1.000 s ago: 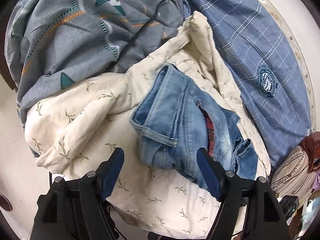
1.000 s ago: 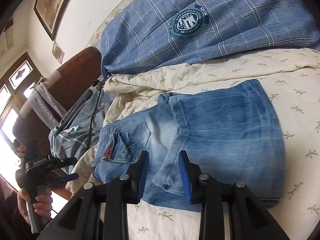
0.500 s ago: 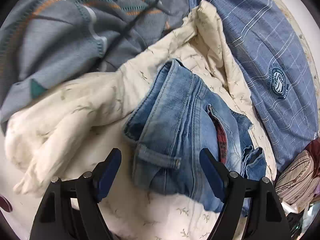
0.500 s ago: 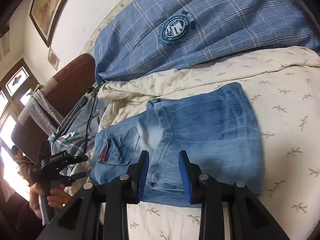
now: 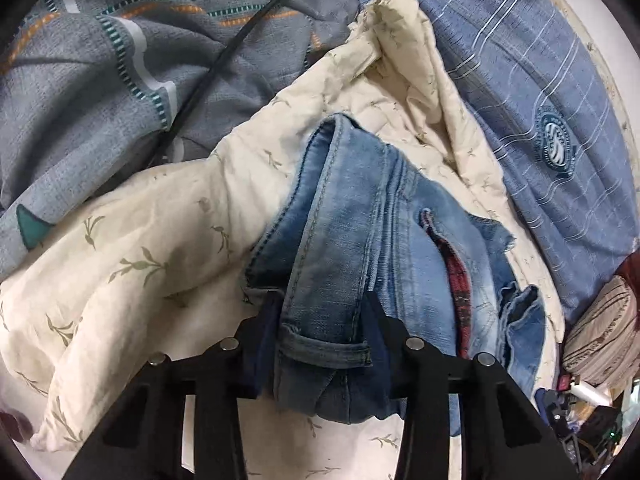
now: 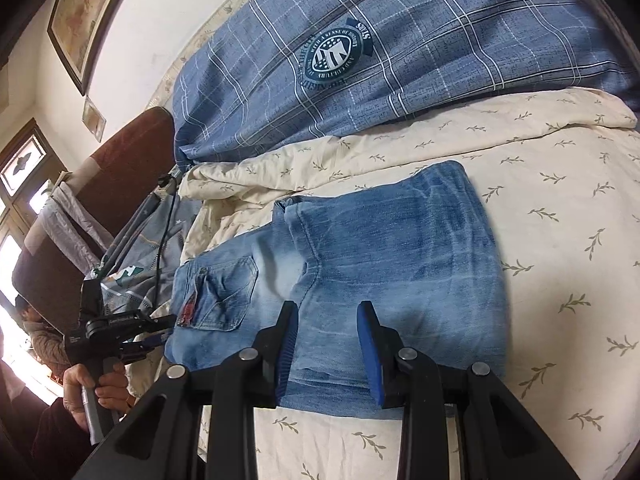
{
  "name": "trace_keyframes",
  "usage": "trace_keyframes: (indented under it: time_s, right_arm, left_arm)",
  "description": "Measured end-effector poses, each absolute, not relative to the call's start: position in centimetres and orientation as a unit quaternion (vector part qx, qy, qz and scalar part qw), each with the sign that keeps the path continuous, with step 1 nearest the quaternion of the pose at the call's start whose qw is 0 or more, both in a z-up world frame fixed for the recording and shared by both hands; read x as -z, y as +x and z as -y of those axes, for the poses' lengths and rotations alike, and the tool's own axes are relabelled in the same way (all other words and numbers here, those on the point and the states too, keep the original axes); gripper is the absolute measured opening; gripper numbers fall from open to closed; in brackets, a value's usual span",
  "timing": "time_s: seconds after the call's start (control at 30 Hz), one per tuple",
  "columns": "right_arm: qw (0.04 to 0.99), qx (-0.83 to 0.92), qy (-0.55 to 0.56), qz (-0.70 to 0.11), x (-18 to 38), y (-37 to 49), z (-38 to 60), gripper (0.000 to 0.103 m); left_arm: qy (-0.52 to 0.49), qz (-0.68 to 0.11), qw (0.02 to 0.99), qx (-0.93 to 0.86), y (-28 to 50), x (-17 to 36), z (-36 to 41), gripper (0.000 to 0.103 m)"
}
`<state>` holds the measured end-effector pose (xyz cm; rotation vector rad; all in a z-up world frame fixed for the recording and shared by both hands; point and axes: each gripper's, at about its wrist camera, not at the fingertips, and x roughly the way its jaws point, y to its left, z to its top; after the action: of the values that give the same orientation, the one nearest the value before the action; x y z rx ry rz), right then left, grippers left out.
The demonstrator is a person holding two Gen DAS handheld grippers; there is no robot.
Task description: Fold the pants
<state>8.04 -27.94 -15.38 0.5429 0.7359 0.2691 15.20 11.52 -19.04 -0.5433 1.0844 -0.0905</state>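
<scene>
Jeans (image 5: 344, 240) pinched in both grippers, left (image 5: 322, 344) just closed, amid cream quilt (image 5: 140, 240), plaid bedding (image 5: 540, 80).

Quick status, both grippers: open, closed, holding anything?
Left gripper: just closed on the jeans' waistband.
Right gripper: shut on the jeans' near edge.

Both wrist views close, angled down; share jeans (image 5: 352, 240), blue plaid bedding (image 6: 400, 80).

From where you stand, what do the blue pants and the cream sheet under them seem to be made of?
Pants: faded denim by the look, with twill grain, thick stitched seams and whitened wear patches. Cream sheet: probably thin matte cotton or a blend, wrinkling softly, printed with small leaf sprigs.
</scene>
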Motion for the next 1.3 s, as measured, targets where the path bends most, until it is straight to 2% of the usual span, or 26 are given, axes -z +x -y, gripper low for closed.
trace_keyframes:
  time_s: [0.2,0.27,0.3,0.67,0.93,1.13,1.17,1.2,1.23,1.3]
  right_arm:
    - [0.889,-0.124,0.255,-0.36,15.7,8.2,27.4,0.033]
    - [0.889,-0.12,0.254,-0.362,15.8,8.2,27.5,0.033]
    - [0.889,-0.119,0.253,-0.363,15.8,8.2,27.5,0.033]
    - [0.888,-0.117,0.266,-0.357,15.7,7.8,28.6,0.033]
    - [0.893,-0.118,0.247,-0.358,15.5,7.7,27.8,0.033]
    - [0.892,-0.108,0.253,-0.359,15.7,7.8,28.5,0.033]
    - [0.892,-0.108,0.254,-0.359,15.7,7.8,28.5,0.033]
    - [0.892,-0.107,0.254,-0.359,15.7,7.8,28.6,0.033]
    - [0.892,-0.106,0.254,-0.358,15.8,7.9,28.6,0.033]
    - [0.891,-0.106,0.254,-0.361,15.8,8.0,28.5,0.033]
  left_arm:
    - [-0.223,-0.473,0.847,0.095,14.6,15.8,-9.9,0.043]
    - [-0.216,-0.469,0.849,0.108,14.9,15.0,-9.3,0.056]
    - [-0.214,-0.476,0.847,0.099,15.2,15.0,-9.4,0.068]
    - [-0.292,-0.497,0.817,0.012,11.8,17.9,-13.7,0.076]
    - [-0.334,-0.524,0.783,0.013,13.8,20.5,-12.7,0.078]
    - [-0.332,-0.523,0.784,0.041,16.1,20.5,-12.2,0.074]
    - [-0.329,-0.521,0.786,0.044,16.3,20.5,-12.1,0.07]
    - [-0.324,-0.519,0.79,0.043,16.2,20.3,-12.1,0.053]
    - [-0.319,-0.517,0.793,0.043,16.2,20.1,-12.1,0.041]
    - [-0.311,-0.507,0.802,0.059,16.0,19.4,-11.8,0.04]
